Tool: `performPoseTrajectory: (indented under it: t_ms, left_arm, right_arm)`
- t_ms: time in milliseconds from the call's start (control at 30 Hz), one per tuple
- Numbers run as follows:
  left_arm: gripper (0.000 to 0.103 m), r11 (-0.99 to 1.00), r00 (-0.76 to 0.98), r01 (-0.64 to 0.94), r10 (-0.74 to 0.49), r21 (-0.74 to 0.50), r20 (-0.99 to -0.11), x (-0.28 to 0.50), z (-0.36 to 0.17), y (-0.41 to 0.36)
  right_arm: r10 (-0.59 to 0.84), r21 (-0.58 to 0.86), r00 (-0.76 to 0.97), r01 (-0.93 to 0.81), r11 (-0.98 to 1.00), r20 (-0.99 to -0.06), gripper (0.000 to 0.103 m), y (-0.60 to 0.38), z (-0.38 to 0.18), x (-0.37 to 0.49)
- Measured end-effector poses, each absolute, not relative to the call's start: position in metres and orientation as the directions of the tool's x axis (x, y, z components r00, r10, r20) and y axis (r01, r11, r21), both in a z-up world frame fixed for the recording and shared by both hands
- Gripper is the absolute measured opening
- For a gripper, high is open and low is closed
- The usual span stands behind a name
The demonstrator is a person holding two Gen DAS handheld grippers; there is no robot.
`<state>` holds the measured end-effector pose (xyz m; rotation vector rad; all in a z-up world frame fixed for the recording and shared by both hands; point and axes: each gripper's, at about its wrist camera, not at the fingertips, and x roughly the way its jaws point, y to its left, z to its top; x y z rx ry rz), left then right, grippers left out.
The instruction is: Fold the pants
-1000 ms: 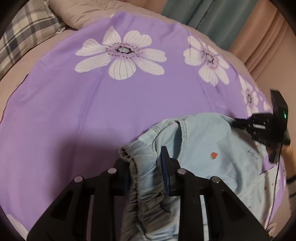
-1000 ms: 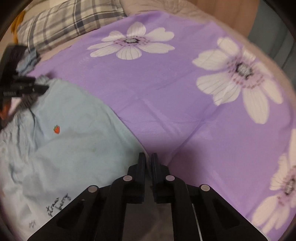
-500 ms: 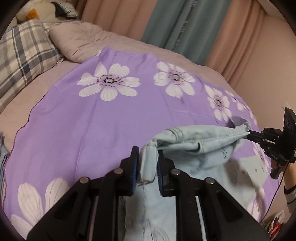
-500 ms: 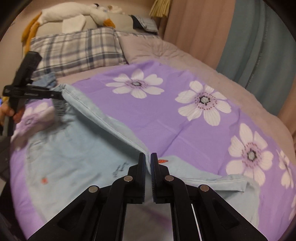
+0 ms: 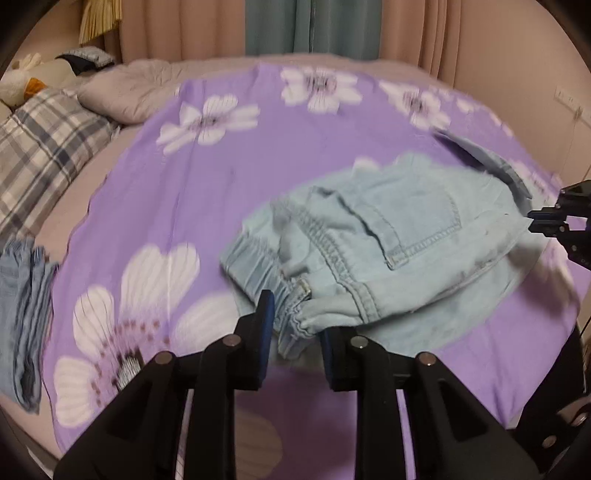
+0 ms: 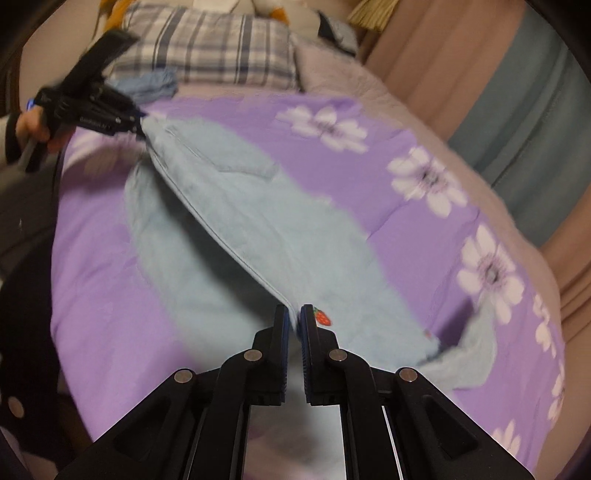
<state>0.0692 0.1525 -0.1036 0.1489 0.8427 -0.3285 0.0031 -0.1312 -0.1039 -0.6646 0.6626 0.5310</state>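
Light denim pants [image 5: 388, 236] lifted and stretched over the purple flowered sheet [image 5: 184, 177], strung between both claws. Left claw [image 5: 295, 325] clamped on the gathered elastic waistband, bunched cloth filling the gap between its pads, jaws just eased slightly wider yet still pinching the fabric. From there, running away up and right across the sheet, back pocket showing, out to the right claw [image 5: 539, 221] at the frame's right edge. In the right wrist view, right claw [image 6: 293, 317] clenched tight on a thin edge of denim, seam pulled taut in a straight line up and left to the left claw [image 6: 136, 120], a hand [image 6: 33, 127] gripping its handle. Small red strawberry patch [image 6: 322, 316] just beside the right claw's right pad. Rest of the pants sagging beneath the taut seam, a leg end trailing low at right near the sheet's edge. Folded blue garments [image 5: 22, 306] on the sheet's far left edge, well apart from the pants. Plaid pillow [image 5: 40, 155] and plush toy [image 5: 22, 81] beyond, curtains [image 5: 280, 26] behind the bed.
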Motion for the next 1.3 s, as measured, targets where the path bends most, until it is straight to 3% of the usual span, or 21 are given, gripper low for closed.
performPoseTrajectory:
  t_ms: [167, 300, 533, 667, 733, 800, 900, 1000, 1067, 1200, 1300]
  left_arm:
    - [0.037, 0.963, 0.586, 0.268, -0.178, -0.018, -0.791, 0.064, -0.12, 0.161]
    - [0.038, 0.969, 0.574, 0.241, -0.182, -0.048, -0.798, 0.047, -0.121, 0.171]
    - [0.039, 0.941, 0.618, 0.286, -0.324, -0.179, -0.716, 0.045, -0.089, 0.136]
    - [0.047, 0.9, 0.591, 0.368, -0.419, -0.232, -0.689, 0.057, -0.088, 0.086]
    - [0.048, 0.88, 0.54, 0.423, -0.436, -0.216, -0.72, 0.059, -0.103, 0.055]
    - [0.047, 0.877, 0.479, 0.44, -0.413, -0.195, -0.775, 0.061, -0.124, 0.038]
    - [0.048, 0.874, 0.467, 0.461, -0.387, -0.154, -0.795, 0.057, -0.13, 0.028]
    - [0.057, 0.852, 0.447, 0.48, -0.444, -0.211, -0.776, 0.057, -0.118, 0.023]
    - [0.059, 0.826, 0.435, 0.519, -0.478, -0.221, -0.763, 0.056, -0.11, 0.008]
    - [0.059, 0.749, 0.361, 0.605, -0.56, -0.27, -0.745, 0.063, -0.107, -0.036]
    - [0.059, 0.698, 0.313, 0.657, -0.595, -0.284, -0.74, 0.071, -0.11, -0.075]
  right_arm:
    - [0.211, -0.338, 0.629, -0.635, 0.695, -0.748, 0.006, -0.126, -0.137, 0.001]
    - [0.163, -0.339, 0.598, -0.635, 0.694, -0.785, 0.007, -0.13, -0.154, 0.001]
    - [0.374, -0.037, 0.556, -0.591, 0.806, -0.743, 0.007, -0.158, -0.113, 0.016]
    - [0.345, 0.028, 0.541, -0.508, 0.861, -0.767, 0.007, -0.151, -0.132, 0.04]
    - [0.302, 0.028, 0.466, -0.508, 0.861, -0.832, 0.008, -0.143, -0.157, 0.043]
    - [0.305, -0.011, 0.504, -0.531, 0.847, -0.808, 0.008, -0.142, -0.159, 0.033]
    - [0.38, 0.125, 0.447, -0.501, 0.856, -0.81, 0.008, -0.165, -0.146, 0.038]
    - [0.442, 0.249, 0.486, -0.412, 0.877, -0.754, 0.02, -0.203, -0.123, 0.057]
    - [0.449, 0.337, 0.539, -0.298, 0.893, -0.713, 0.042, -0.238, -0.106, 0.082]
    - [0.29, 0.302, 0.591, -0.082, 0.95, -0.753, 0.045, -0.275, -0.097, 0.132]
    - [0.258, 0.287, 0.568, -0.038, 0.957, -0.781, 0.045, -0.28, -0.099, 0.168]
